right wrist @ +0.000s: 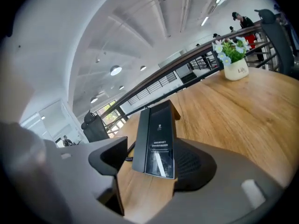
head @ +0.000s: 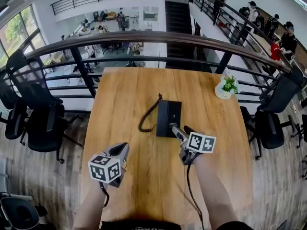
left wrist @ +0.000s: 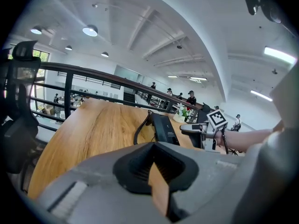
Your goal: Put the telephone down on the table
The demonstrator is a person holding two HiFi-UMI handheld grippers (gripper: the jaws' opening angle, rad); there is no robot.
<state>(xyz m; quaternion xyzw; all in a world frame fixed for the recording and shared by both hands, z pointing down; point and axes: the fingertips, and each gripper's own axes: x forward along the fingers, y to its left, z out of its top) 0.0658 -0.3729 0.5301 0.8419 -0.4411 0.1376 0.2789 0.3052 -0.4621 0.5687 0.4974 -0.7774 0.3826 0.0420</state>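
Telephone (head: 169,118) already lies on the table (head: 120,95), centre frame; right gripper (head: 183,130) gapes empty, left gripper (head: 123,148) closed, empty.

Pretty clearly an office mezzanine: swivel chairs (head: 38,114) out left of the left gripper (head: 122,148), railing (head: 144,36) ahead of it, desks (head: 103,25) down below.

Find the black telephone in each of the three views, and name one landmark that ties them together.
Head view: telephone at the picture's centre.
Left gripper view: telephone just right of centre, in the middle distance.
Right gripper view: telephone low centre, close up.
Shared landmark: the potted plant, beyond the telephone and to its right in all three.
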